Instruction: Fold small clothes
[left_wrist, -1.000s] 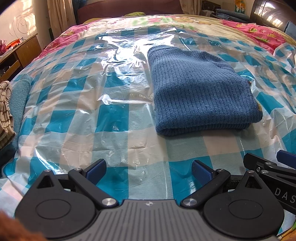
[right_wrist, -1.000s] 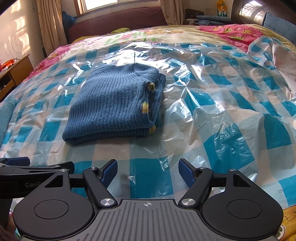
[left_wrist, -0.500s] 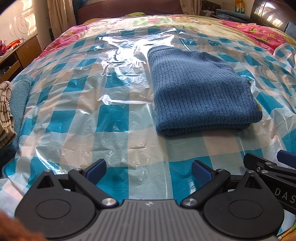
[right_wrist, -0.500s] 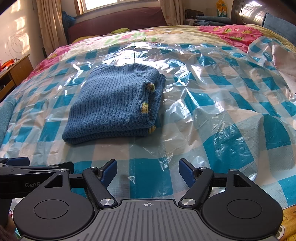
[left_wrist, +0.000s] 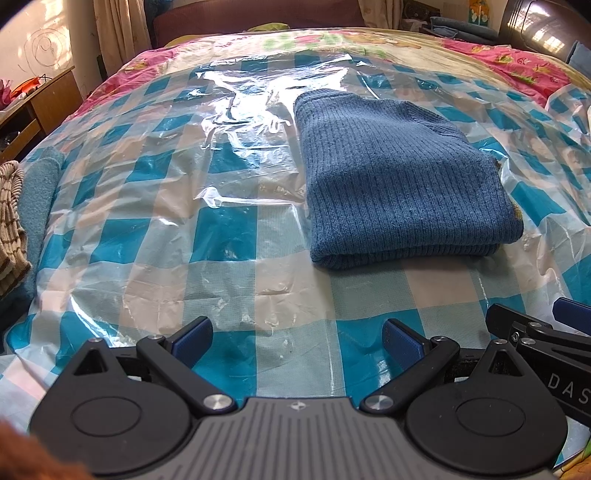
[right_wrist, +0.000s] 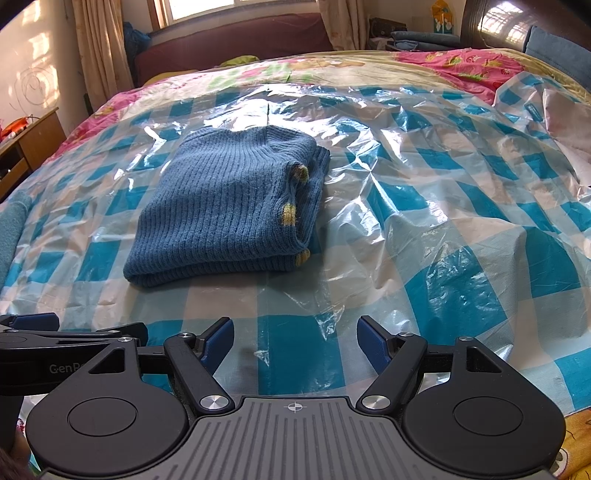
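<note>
Sweater: blue ribbed knit sweater (left_wrist: 399, 177) lies folded into a thick rectangle on the bed, on the checked plastic sheet (left_wrist: 229, 236); in the left wrist view it sits at about 1 o'clock, in the right wrist view at about 11 o'clock.
Fold state: layers stacked, rounded fold toward the grippers, open edges with small yellow spots on its right side; it looks finished, or near it.
Handling: soft, limp and fairly thick; light, I judge, but layers would slide apart if lifted by one corner. Best hold: pinch through all layers at the near folded edge, one gripper toward each end.
Left gripper (left_wrist: 297, 339): jaws spread wide, holding nothing, low over the sheet and well short of the sweater.
Right gripper (right_wrist: 295, 341): jaws spread wide, empty, just beside the left one.
Surface: sheet is glossy and wrinkled; probably slippery, and could bunch or get pinched with the knit.
Open room: bare sheet at 9 to 11 o'clock of the sweater and at 3 o'clock.
Edges: striped cloth (left_wrist: 9, 225) at the bed's left edge; wooden desk (left_wrist: 40, 99) beyond it.
</note>
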